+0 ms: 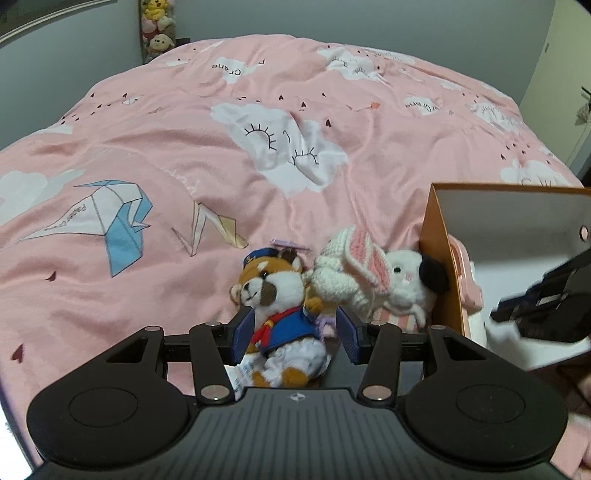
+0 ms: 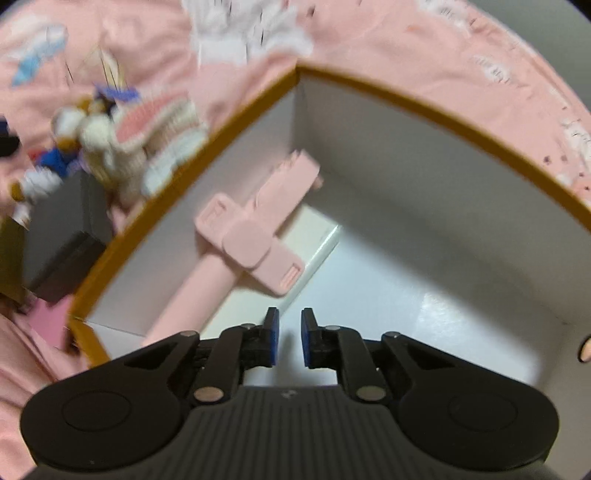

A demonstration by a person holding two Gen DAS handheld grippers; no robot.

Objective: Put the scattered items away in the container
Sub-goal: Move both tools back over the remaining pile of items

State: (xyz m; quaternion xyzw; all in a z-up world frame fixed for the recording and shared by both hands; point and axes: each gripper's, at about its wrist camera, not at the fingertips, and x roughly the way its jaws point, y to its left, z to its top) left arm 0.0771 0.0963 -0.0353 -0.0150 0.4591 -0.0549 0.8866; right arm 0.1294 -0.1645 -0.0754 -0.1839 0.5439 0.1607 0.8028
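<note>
A brown-and-white plush dog in a blue outfit (image 1: 275, 317) lies on the pink bed between the fingers of my left gripper (image 1: 295, 334), whose jaws stand around its body. A crocheted white-and-pink rabbit (image 1: 351, 269) and a white plush with a black ear (image 1: 410, 280) lie just beyond it, against the orange box (image 1: 437, 258). My right gripper (image 2: 290, 341) is slightly open and empty, hovering inside the box (image 2: 369, 96) above a pink phone-holder stick (image 2: 243, 236). The plush toys show blurred at the left of the right wrist view (image 2: 122, 147).
The pink quilt (image 1: 184, 147) with cloud and paper-crane prints covers the bed. A dark grey block (image 2: 62, 236) lies beside the box's left wall. Plush toys hang on the far wall (image 1: 157, 26).
</note>
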